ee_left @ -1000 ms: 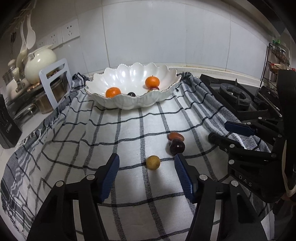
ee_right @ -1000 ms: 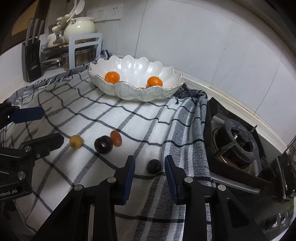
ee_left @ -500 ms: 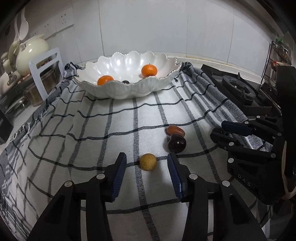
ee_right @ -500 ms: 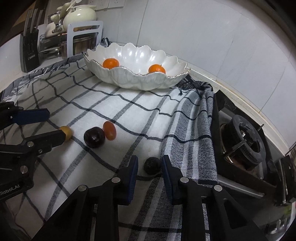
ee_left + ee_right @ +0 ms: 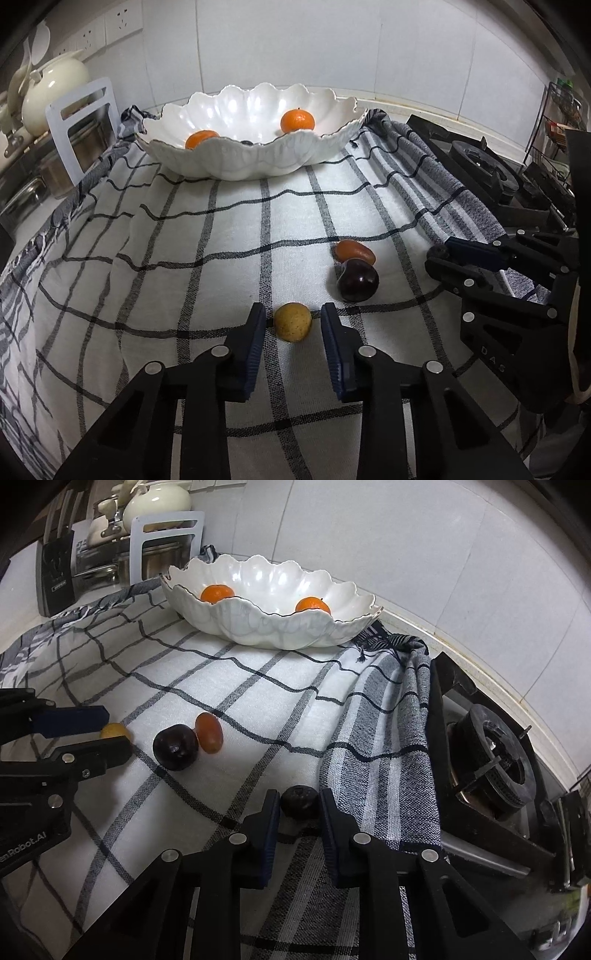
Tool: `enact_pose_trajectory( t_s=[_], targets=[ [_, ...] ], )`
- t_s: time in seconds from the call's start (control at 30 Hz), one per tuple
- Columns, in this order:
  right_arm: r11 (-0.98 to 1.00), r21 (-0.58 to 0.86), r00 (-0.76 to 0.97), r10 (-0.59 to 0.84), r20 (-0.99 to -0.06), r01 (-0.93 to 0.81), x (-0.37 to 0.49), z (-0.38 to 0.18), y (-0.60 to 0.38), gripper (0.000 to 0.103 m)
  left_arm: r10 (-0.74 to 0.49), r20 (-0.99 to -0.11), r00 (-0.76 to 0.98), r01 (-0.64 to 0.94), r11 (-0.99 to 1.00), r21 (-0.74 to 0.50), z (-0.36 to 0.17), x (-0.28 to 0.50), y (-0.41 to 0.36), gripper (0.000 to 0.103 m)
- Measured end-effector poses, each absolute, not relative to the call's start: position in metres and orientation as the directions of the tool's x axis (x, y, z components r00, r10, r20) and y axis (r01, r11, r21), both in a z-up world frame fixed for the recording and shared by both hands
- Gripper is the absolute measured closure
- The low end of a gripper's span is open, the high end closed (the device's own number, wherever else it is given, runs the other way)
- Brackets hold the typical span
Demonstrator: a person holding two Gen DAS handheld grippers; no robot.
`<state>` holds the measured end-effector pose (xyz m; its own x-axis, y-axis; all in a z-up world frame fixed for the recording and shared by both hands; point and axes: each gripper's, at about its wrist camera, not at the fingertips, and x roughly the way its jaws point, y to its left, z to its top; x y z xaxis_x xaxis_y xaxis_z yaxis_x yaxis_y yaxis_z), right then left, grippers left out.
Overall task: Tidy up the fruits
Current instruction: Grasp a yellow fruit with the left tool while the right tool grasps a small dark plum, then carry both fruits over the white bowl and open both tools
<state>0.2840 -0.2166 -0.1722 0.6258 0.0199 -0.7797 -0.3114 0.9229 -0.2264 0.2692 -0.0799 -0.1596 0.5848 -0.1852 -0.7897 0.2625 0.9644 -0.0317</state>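
Since a second ago both grippers have narrowed: left gripper closing around yellow fruit, small gaps remain; right gripper closing onto dark fruit, pads apparently touching. Both fruits rest on checked cloth; lift to scalloped bowl likely next.

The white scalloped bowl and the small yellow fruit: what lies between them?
Only bare checked cloth separates white scalloped bowl from small yellow fruit, shown in the left wrist view.
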Motion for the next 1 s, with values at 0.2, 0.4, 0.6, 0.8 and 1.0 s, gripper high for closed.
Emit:
enact_pose_trajectory(
  t_s=[0.2, 0.4, 0.6, 0.8, 1.0],
  targets=[
    [0.925, -0.221, 0.627, 0.024, -0.779, -0.310, 0.284, -0.172, -0.217, 0.081, -0.184, -0.799, 0.573, 0.258, 0.965, -0.037, -0.164, 0.271, -0.079, 0.080],
    [0.928, -0.207, 0.627, 0.036, -0.778, -0.309, 0.282, -0.171, -0.218, 0.081, -0.188, -0.791, 0.582, 0.253, 0.966, -0.044, -0.159, 0.268, -0.077, 0.080],
    [0.933, -0.198, 0.640, 0.044, -0.768, -0.301, 0.277, -0.164, -0.218, 0.081, -0.193, -0.776, 0.600, 0.249, 0.967, -0.048, -0.149, 0.264, -0.076, 0.080],
    [0.938, -0.189, 0.663, 0.054, -0.747, -0.289, 0.272, -0.151, -0.218, 0.081, -0.209, -0.759, 0.616, 0.239, 0.968, -0.073, -0.137, 0.260, -0.070, 0.080],
    [0.944, -0.186, 0.697, 0.061, -0.715, -0.273, 0.266, -0.133, -0.216, 0.081, -0.216, -0.733, 0.646, 0.235, 0.969, -0.079, -0.121, 0.254, -0.065, 0.080]
  ],
)
